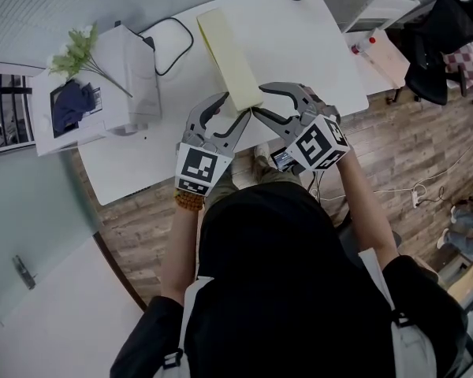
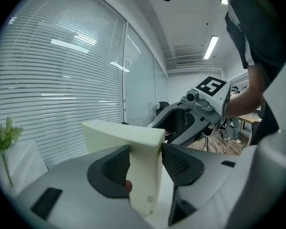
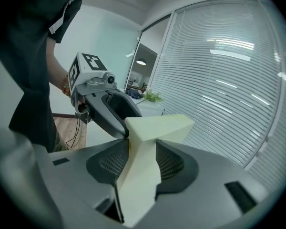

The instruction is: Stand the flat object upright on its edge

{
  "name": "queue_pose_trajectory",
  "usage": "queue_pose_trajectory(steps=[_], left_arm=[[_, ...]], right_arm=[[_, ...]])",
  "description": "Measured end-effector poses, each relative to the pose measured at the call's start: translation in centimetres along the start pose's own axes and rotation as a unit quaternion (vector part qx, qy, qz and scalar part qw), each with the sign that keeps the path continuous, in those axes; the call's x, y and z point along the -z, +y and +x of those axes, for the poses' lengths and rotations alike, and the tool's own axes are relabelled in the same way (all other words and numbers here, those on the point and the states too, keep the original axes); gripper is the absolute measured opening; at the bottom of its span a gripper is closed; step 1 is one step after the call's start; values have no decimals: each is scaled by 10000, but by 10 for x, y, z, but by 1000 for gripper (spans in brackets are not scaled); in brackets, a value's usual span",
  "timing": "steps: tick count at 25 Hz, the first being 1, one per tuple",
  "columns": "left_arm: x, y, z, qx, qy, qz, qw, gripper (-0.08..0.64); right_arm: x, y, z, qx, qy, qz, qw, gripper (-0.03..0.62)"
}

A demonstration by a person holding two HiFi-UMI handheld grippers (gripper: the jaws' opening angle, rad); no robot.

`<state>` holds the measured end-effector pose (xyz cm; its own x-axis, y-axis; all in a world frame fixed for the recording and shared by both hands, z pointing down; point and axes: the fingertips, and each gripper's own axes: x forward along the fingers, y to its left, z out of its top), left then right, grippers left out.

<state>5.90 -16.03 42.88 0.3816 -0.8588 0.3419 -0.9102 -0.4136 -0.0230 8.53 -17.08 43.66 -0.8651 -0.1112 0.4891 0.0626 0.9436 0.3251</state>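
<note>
At the table's [image 1: 299, 38] near edge, the left gripper [image 1: 235, 107] and right gripper [image 1: 258, 99] were both clamped on the near end of the slab [image 1: 229, 57], pads pressed to its opposite faces. The slab ran away across the table and seemed already up on its long edge, narrow face up.

Step judged: steadying it upright. The next move calls for seating the bottom edge flat, then easing one gripper off at a time and watching for tipping.

Writing: none legible. Only square black-and-white markers on the gripper cubes; the slab was unlabelled.
</note>
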Motion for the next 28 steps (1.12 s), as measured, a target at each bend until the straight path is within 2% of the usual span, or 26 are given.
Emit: queue_pose_trajectory(steps=[5,9,15,18,21,24,28], left_arm=[[-1,1,2,-106,-135,-37,9998,224],[0,0,-5,-290,-245,-37,9993,224],[3,3,-23,-549,-559,-489,9957,219],[8,10,-31,-697,-729,-548,9934,203],[9,13,-39,-705,-838,-530,9926,170],[7,13,-50,-554,-912,-411,9934,138],[4,21,-76,-355,-1047,-201,9937,74]], right_arm=[[1,-1,0,3,-230,-9,9997,172],[3,5,-3,174,-483,-132,9986,172],[13,0,-26,297,-761,625,9947,172],[24,-3,-33,429,-837,665,9933,172],[29,-4,-38,596,-641,659,9940,172],[15,-2,-47,981,-705,788,9896,156],[-12,-2,-59,1869,-1022,1363,9675,108]])
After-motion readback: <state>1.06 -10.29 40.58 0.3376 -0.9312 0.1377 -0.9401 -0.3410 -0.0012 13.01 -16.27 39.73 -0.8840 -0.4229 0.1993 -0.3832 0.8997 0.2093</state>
